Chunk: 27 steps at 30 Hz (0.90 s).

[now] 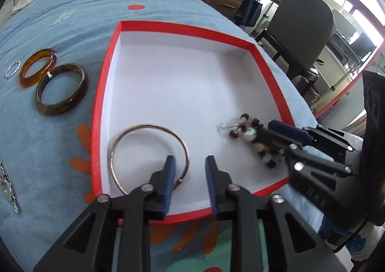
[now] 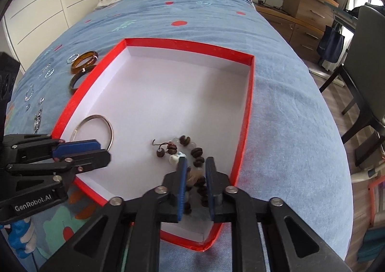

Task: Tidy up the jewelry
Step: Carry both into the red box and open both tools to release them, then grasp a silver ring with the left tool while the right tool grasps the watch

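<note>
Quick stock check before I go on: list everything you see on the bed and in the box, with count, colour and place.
box: 1, red rim, white inside, on the bed
thin metal bangle: 1, silvery-gold, in the box, near-left corner
beaded bracelet: 1, dark brown and pale beads, in the box, near-right side
amber bangle: 1, orange-brown, on the bed left of the box
dark bangle: 1, brown-olive, touching the amber one
small silver ring: 1, left of the amber bangle
silver pieces: several, small, count unclear, bed's left edge
bedspread: 1, blue, patterned
chair: 1, dark, right of the bed
left gripper: open over the thin bangle
right gripper: fingers either side of the beads, gap visible
</note>
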Motion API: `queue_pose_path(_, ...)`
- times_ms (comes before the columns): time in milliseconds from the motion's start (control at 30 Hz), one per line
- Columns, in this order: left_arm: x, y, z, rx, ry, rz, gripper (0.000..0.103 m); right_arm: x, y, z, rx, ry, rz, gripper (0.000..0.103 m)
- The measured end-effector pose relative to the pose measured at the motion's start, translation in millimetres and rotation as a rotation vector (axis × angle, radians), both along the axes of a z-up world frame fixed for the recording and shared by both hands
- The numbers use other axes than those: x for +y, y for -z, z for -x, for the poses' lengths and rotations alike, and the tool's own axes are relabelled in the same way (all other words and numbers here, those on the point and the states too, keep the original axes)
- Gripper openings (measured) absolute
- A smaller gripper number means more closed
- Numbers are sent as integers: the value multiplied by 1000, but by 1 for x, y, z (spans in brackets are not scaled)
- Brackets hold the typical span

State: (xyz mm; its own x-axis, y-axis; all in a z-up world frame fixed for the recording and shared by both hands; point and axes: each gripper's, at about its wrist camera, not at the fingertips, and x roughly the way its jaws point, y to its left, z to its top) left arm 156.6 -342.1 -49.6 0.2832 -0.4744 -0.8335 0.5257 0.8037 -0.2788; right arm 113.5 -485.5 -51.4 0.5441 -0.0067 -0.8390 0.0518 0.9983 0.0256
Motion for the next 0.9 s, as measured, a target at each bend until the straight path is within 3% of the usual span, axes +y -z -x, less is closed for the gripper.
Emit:
queue_pose_path(67,-1,-4,1,-2,5,10,34,8,-4,1,-4,-19,-4,38)
queue_pose_path(133,-1,-13,4,-18,12,17,35,14,-8,3,-9,-31,-1,47)
queue_pose_path(367,21,-65,13,-82,-2,70,36,5,-41,35,-57,26,0,48)
queue_pose_path(500,56,-79,20,-108,-57,56,36,4,-68,56,-100,55,7,48)
queue_pose_path(733,153,-93,30,-171,-181,-7,36,32,-106,77,-165,45,18,48)
queue_pose_path(900,247,-110,33,-231,-299,-35,36,59,-130,86,-215,40,1,48)
